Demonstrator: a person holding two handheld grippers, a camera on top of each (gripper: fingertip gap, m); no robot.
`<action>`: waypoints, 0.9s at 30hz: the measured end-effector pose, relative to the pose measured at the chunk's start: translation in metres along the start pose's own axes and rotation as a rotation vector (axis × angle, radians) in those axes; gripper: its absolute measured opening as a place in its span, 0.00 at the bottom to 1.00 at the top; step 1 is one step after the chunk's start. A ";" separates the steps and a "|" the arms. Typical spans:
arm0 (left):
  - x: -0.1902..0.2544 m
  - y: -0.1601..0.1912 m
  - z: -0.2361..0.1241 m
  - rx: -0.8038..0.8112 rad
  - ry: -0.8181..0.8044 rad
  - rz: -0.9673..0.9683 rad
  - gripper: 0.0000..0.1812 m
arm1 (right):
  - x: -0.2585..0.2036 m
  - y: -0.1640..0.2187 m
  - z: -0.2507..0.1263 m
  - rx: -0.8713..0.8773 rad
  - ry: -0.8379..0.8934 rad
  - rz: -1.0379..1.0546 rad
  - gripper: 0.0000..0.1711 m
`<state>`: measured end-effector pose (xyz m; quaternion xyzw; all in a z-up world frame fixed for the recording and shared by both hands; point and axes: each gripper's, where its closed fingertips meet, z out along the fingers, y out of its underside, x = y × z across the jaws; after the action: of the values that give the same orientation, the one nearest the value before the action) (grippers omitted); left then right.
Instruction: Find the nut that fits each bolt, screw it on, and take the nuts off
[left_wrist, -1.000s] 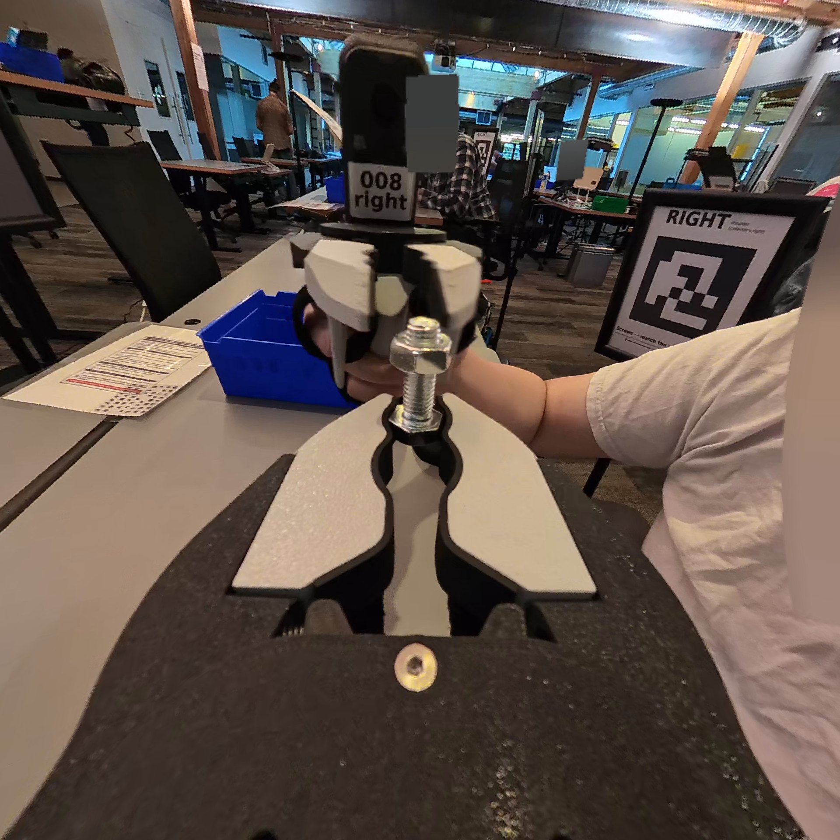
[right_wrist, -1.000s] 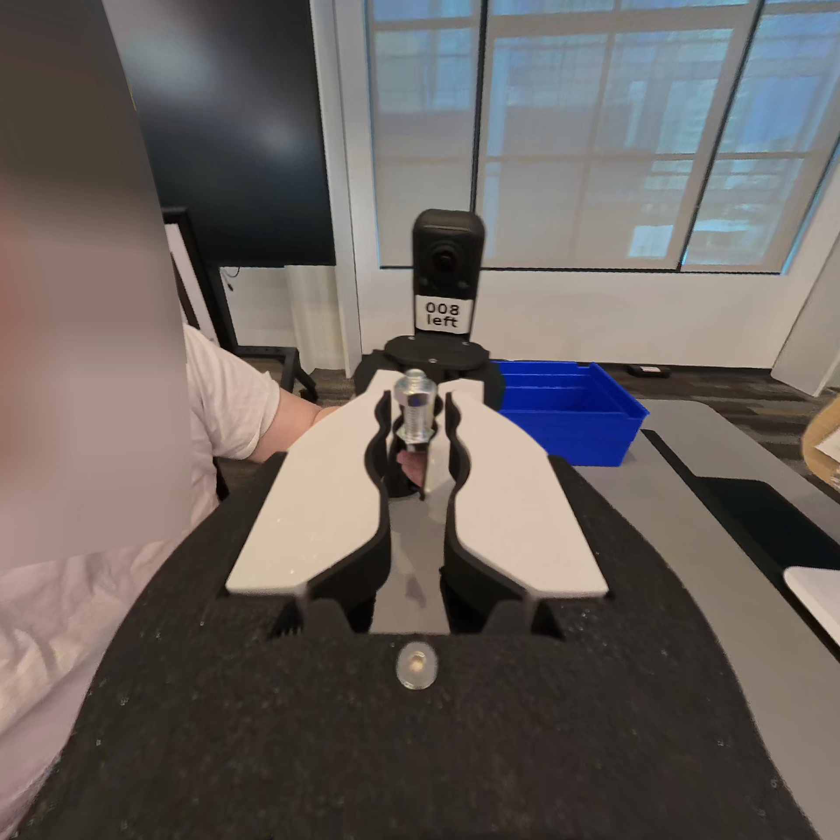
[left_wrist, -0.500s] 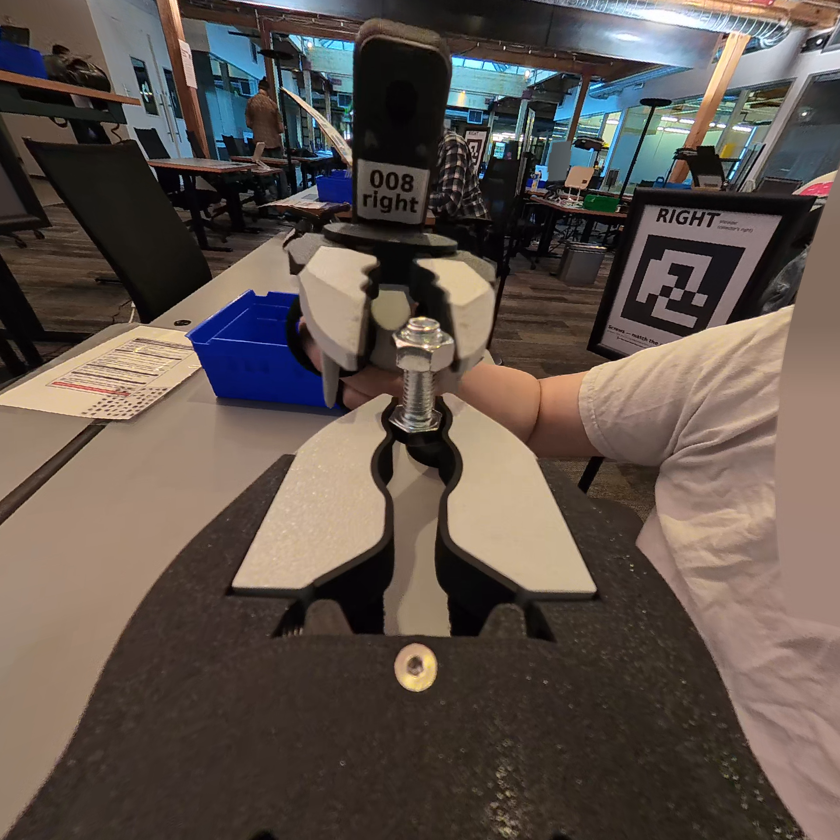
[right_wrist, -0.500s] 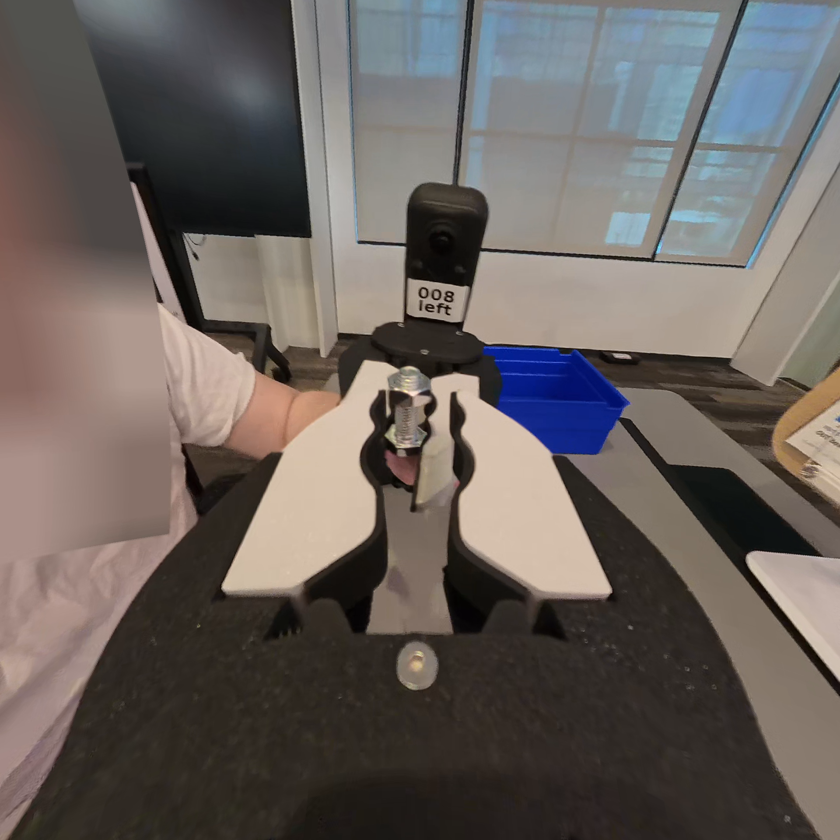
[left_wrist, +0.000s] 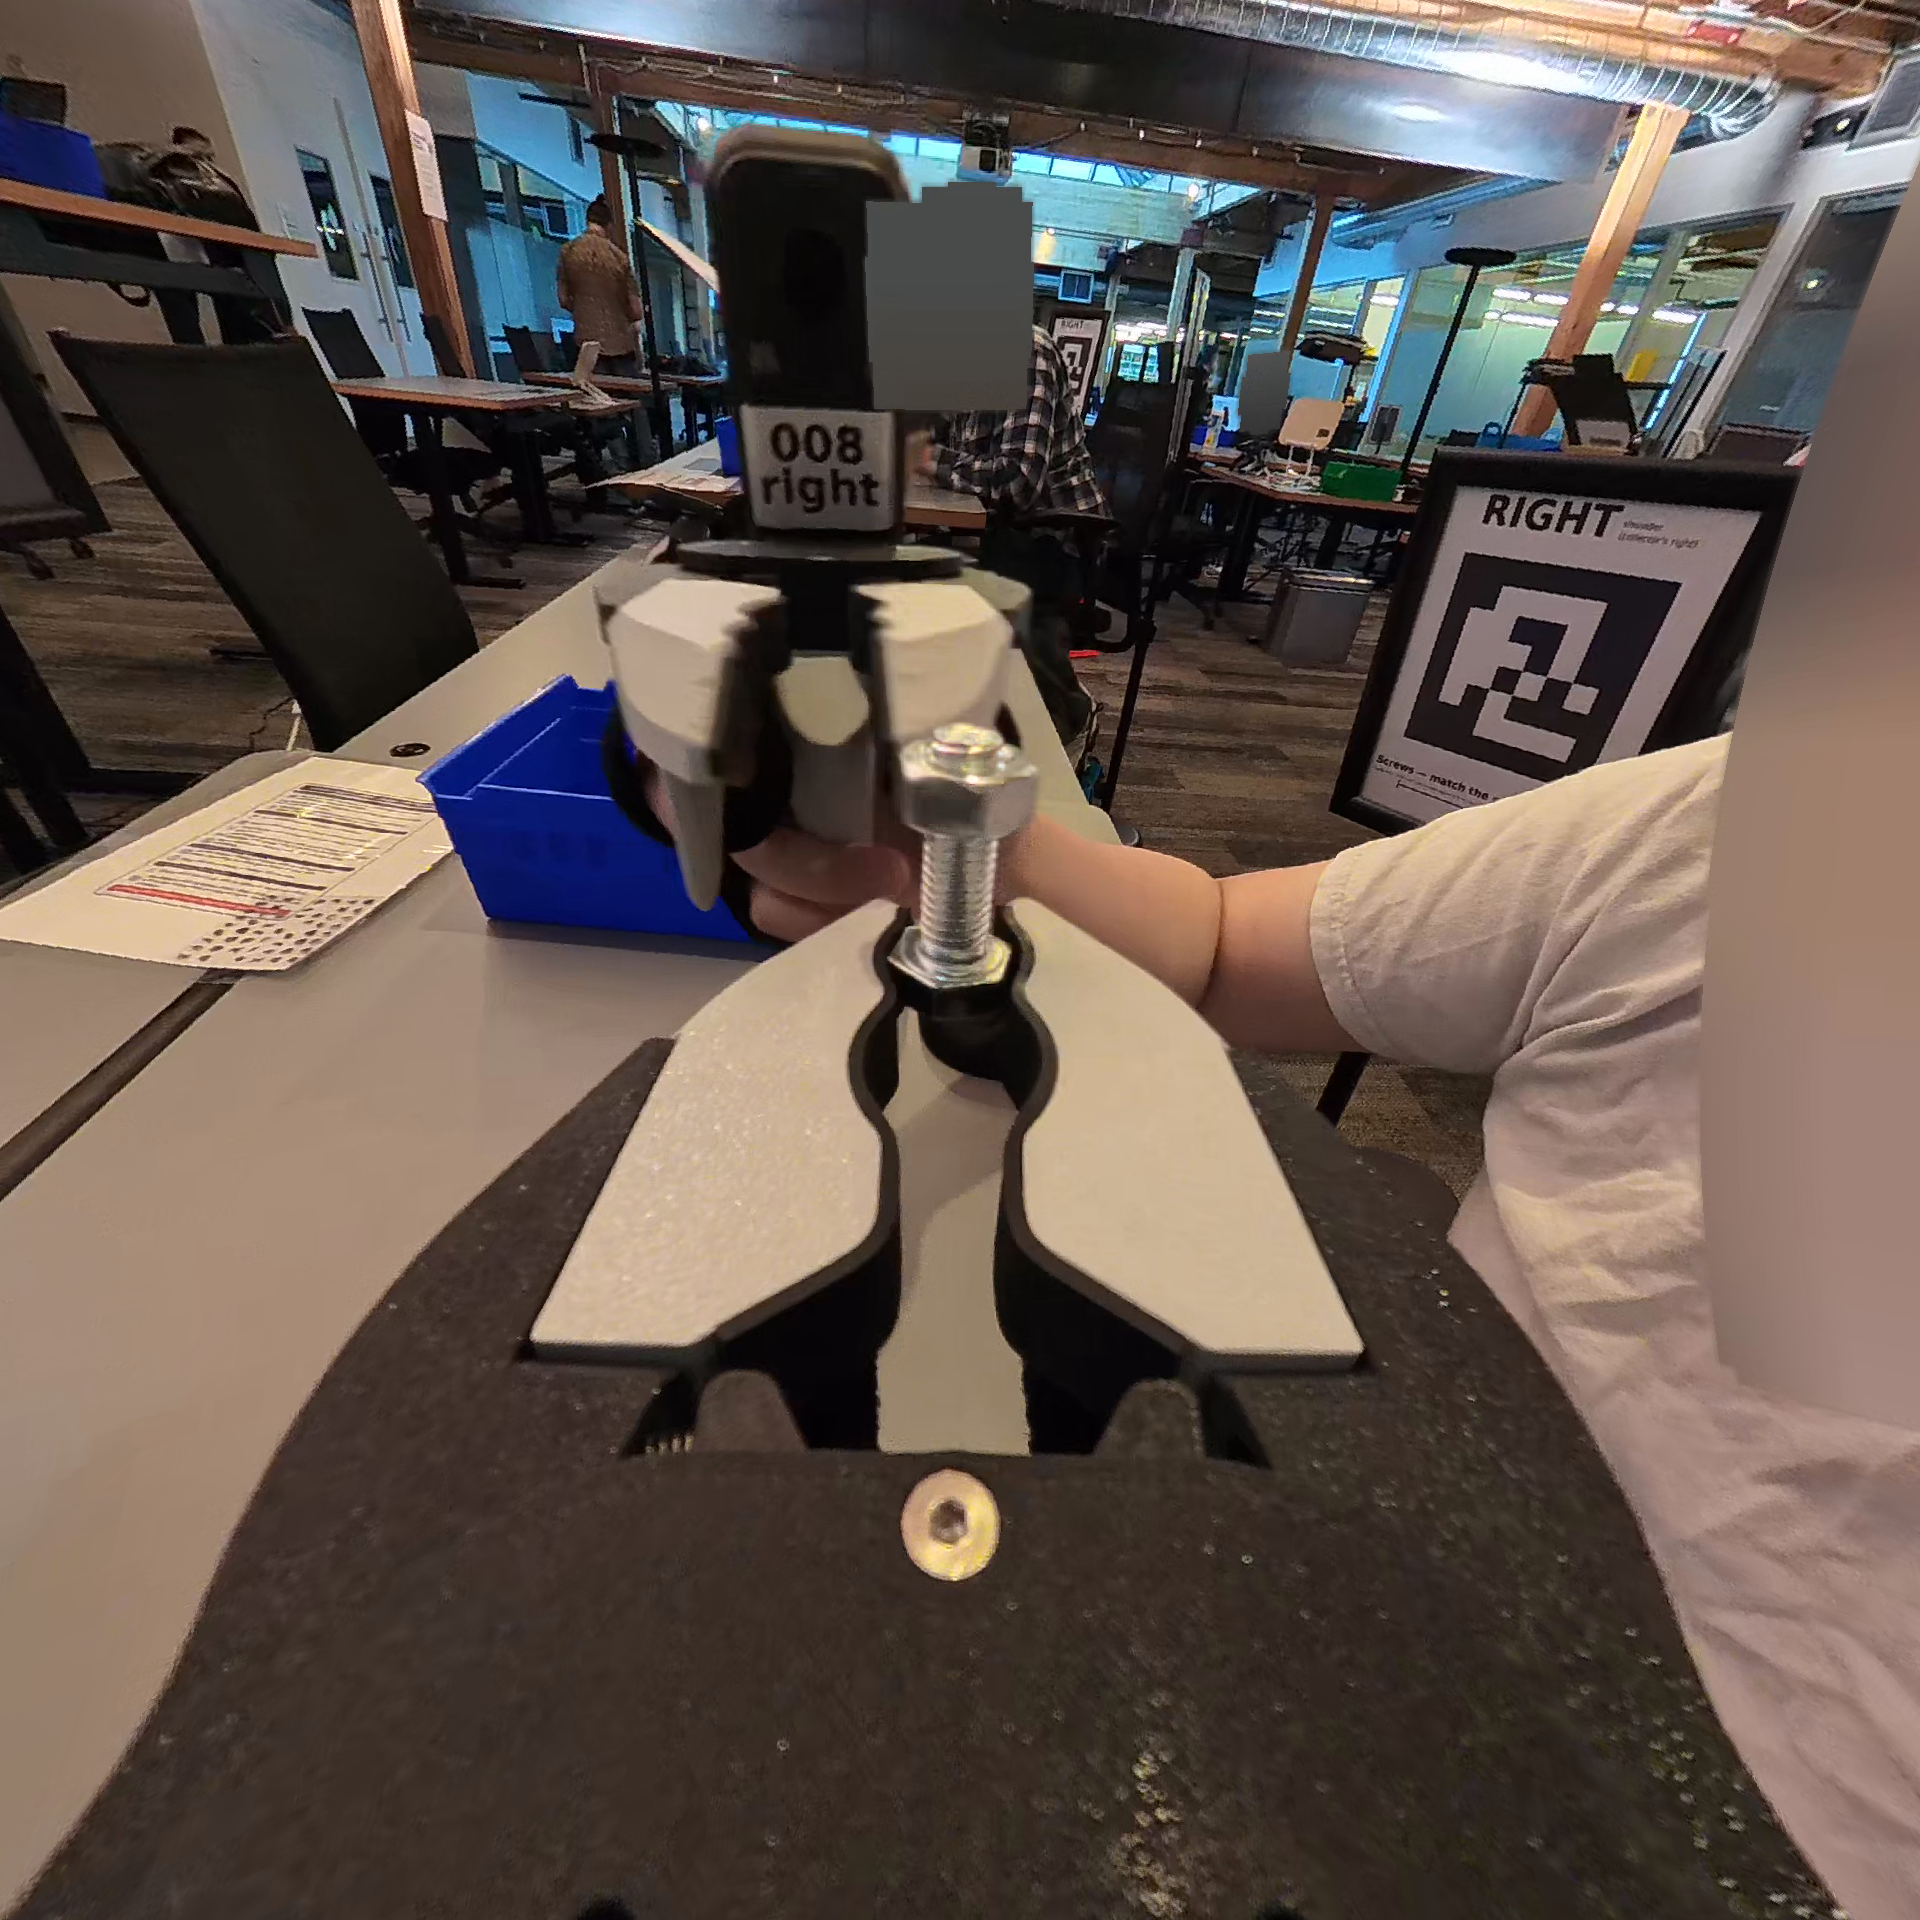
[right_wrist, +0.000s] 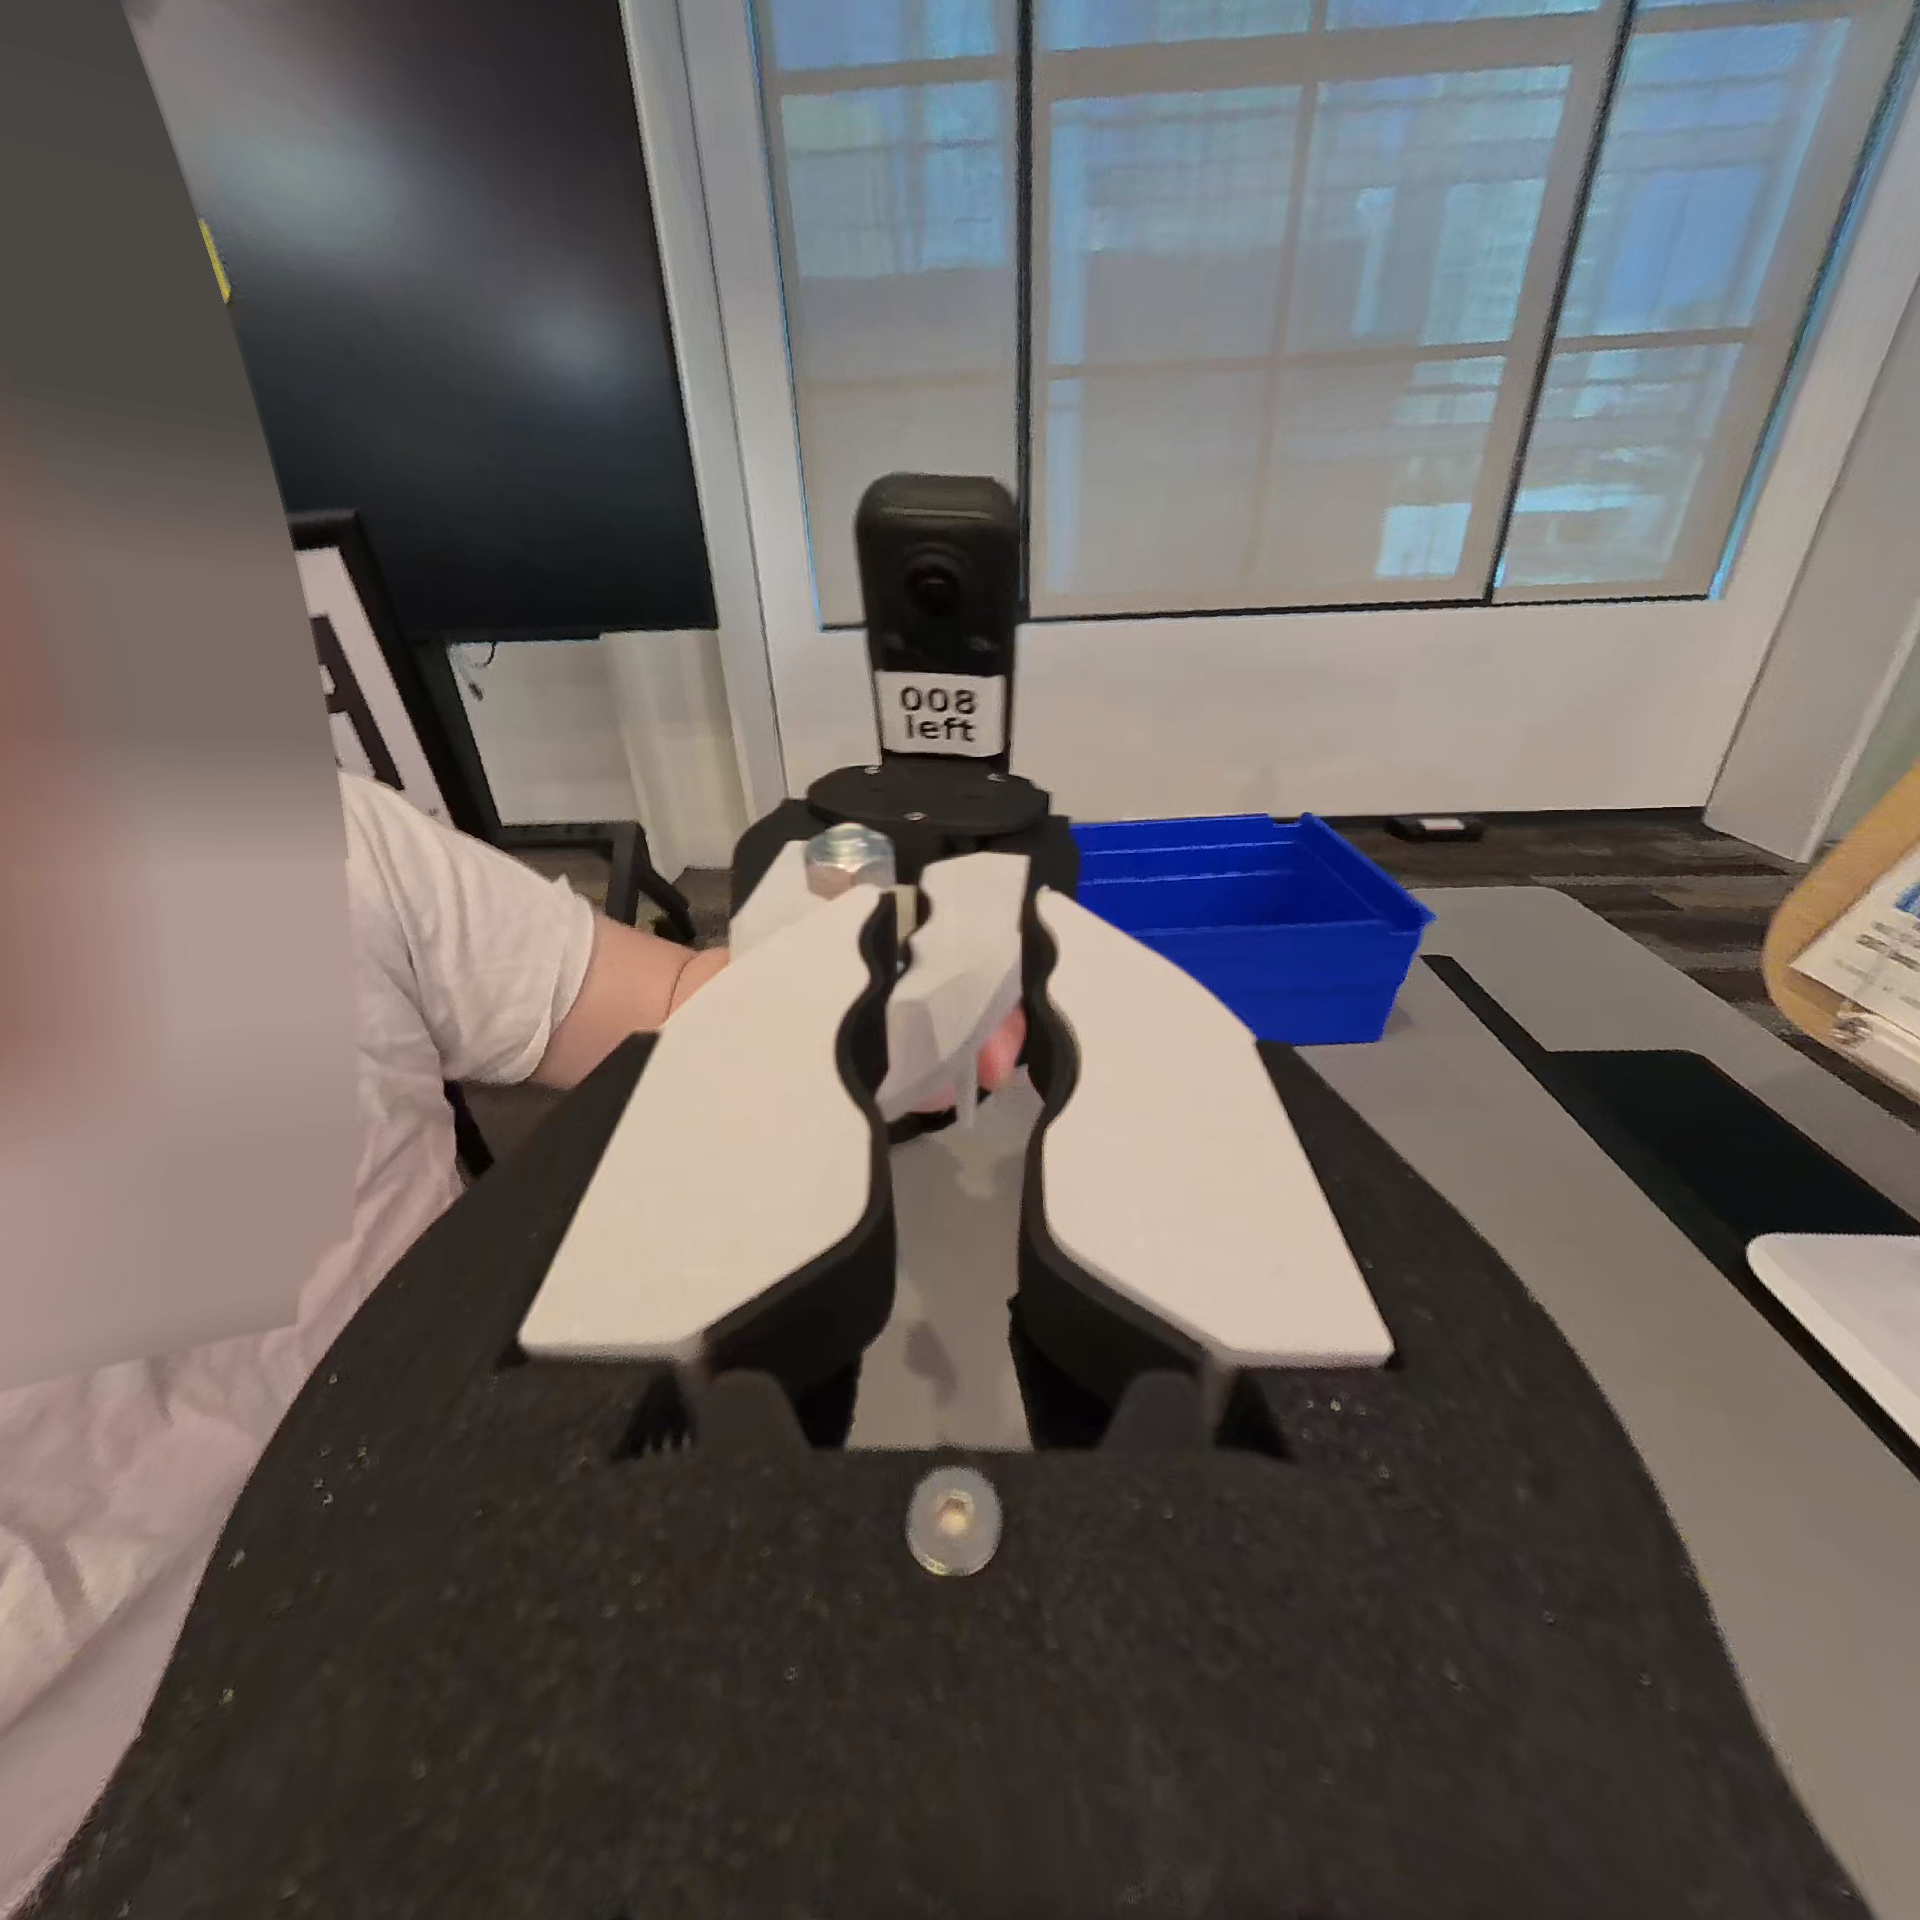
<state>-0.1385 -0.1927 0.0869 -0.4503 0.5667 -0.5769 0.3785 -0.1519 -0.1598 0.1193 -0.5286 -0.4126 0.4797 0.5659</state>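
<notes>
Since 0.5 s ago the right tool (left_wrist: 821, 727) has come off the nut (left_wrist: 967, 781) and shifted to its 9 o'clock; its fingers were around the nut before, now they stand apart with nothing between them. In the right wrist view the nut (right_wrist: 849, 861) has gone from between the fingertips to 11 o'clock of the right tool (right_wrist: 951, 925), past the left fingertip. Left tool (left_wrist: 953, 961) is clamped on the bolt (left_wrist: 957, 883) at its head, bolt upright, threaded shank up, nut sitting near the top end of the thread. Both tools are held in the air above the grey tabletop (left_wrist: 260, 1091), facing each other, close. Blue bin (left_wrist: 540, 821) on the tabletop at 10 o'clock of the bolt, behind the right tool; a printed sheet (left_wrist: 239, 862) lies at 9 o'clock of the bin. In the right wrist view the bin (right_wrist: 1247, 925) sits at 3 o'clock of the left tool (right_wrist: 914, 966). Bin contents can't be made out.
</notes>
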 end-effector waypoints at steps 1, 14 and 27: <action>-0.001 0.000 0.000 0.000 -0.006 0.002 0.08 | 0.003 -0.002 -0.003 0.016 0.007 0.014 0.12; -0.001 -0.001 -0.001 -0.007 -0.020 0.015 0.08 | -0.006 -0.011 -0.003 0.056 -0.028 0.010 0.12; -0.001 -0.001 -0.001 -0.012 -0.016 0.015 0.08 | -0.018 -0.006 0.007 0.012 -0.043 -0.040 0.13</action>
<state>-0.1390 -0.1920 0.0875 -0.4529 0.5705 -0.5669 0.3847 -0.1614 -0.1761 0.1263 -0.5061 -0.4324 0.4820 0.5697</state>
